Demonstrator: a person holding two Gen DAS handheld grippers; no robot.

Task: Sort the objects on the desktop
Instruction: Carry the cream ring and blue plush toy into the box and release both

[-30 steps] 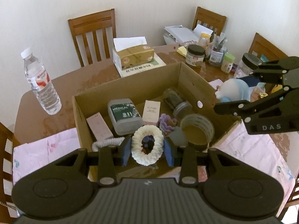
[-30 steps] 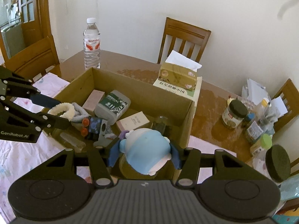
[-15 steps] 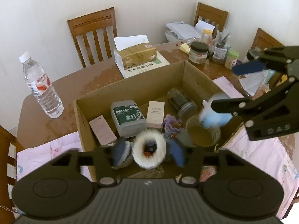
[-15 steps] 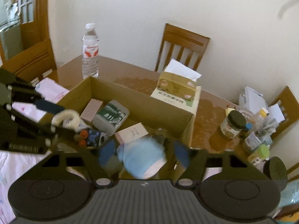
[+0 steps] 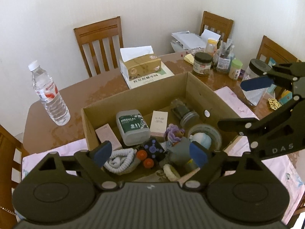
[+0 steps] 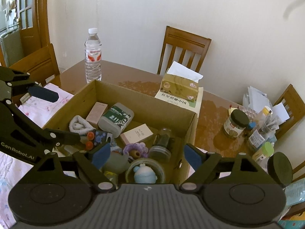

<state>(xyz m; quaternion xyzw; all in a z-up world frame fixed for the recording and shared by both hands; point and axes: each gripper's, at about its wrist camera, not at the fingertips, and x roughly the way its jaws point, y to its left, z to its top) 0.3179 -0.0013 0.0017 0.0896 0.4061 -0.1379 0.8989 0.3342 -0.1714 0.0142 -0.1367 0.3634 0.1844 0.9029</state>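
Note:
An open cardboard box [image 5: 152, 95] [image 6: 148, 106] holds several small items. My left gripper [image 5: 150, 152] hangs over its near edge, jaws opening, with nothing pressed between the blue pads. A white fluffy scrunchie [image 5: 171, 171] lies below it against the box's front wall. My right gripper [image 6: 146, 154] hovers over the box's right end, jaws also opening and gripping nothing. Under it a light blue plush toy [image 6: 144, 173] [image 5: 202, 140] sits inside a tape roll [image 6: 144, 167]. Each gripper shows in the other's view, the right gripper [image 5: 246, 105] and the left gripper [image 6: 57, 114].
In the box are a green medical wipes tub [image 5: 132, 126], a KASI carton [image 5: 159, 122], a lying jar [image 5: 184, 112] and a purple scrunchie [image 5: 174, 132]. On the table stand a water bottle [image 5: 48, 95], a tissue box [image 5: 142, 65] and jars [image 5: 203, 64]. Chairs ring the table.
Both grippers opened. The white scrunchie dropped from the left gripper into the box, and the blue plush toy fell from the right gripper into the tape roll.

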